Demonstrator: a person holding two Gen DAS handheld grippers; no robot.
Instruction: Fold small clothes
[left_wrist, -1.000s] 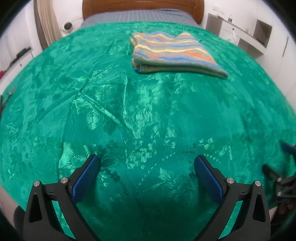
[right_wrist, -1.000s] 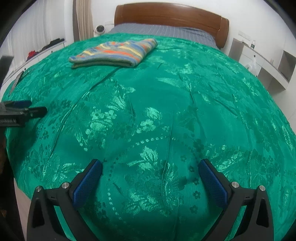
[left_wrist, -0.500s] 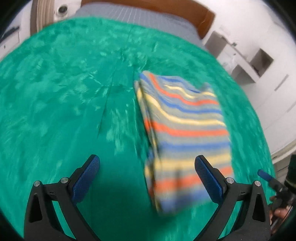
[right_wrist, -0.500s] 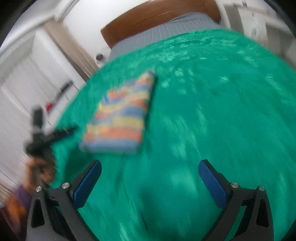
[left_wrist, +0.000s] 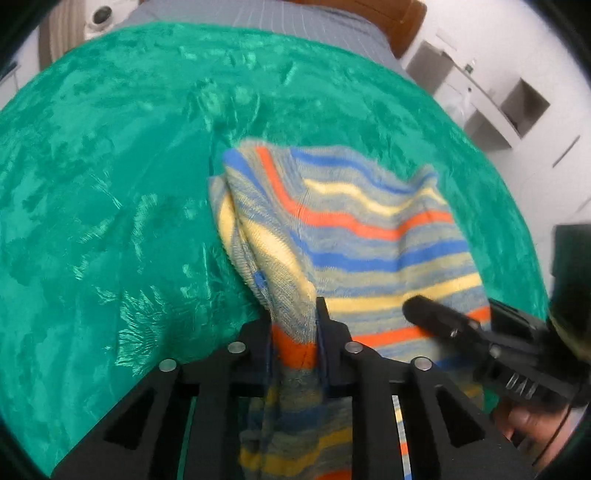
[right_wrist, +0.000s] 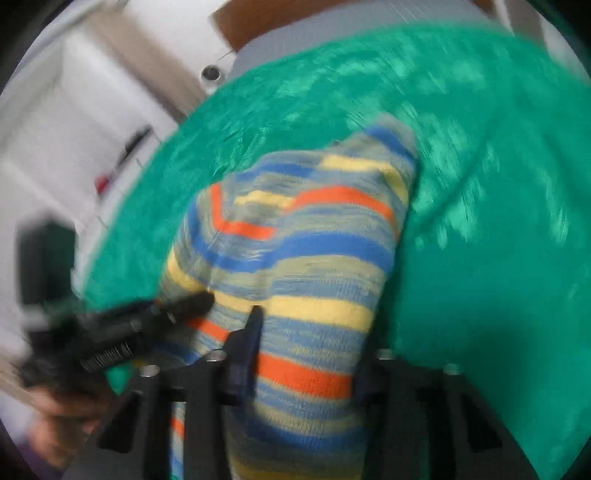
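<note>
Left tool (left_wrist: 294, 332) closing on striped knit (left_wrist: 354, 229); right view blurred.

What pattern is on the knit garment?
Stripes of blue, orange and yellow on grey-blue knit; clearest in the left wrist view.

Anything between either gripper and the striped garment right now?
Nothing visible. The striped garment is already bunched between the fingers of the left gripper, whose jaws are closing, and lies between those of the right gripper, also closing. Only green bedspread surrounds it.
</note>
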